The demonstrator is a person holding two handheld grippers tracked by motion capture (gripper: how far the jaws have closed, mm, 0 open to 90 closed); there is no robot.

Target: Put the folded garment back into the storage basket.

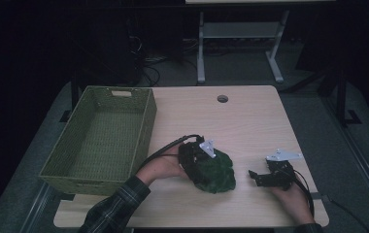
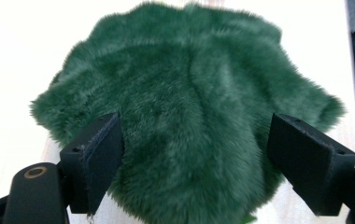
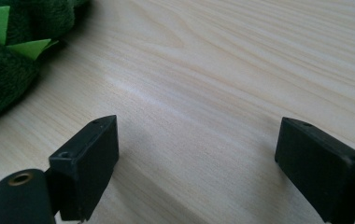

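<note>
Table [image 1: 250,116] holds one green plush [image 1: 216,172], one basket [image 1: 102,138], two claws

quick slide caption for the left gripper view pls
Open left hand-held gripper poised over a dark green furry plush lying on the pale wooden table.

The left gripper [image 1: 207,167] is black, with a grey three-cornered plate behind its fingers and a black cable at its back. The right gripper [image 1: 253,175] looks the same. Each finger [image 2: 96,158] is a flat black block with a small screw hole. The left sleeve [image 1: 117,206] is dark plaid.
</note>
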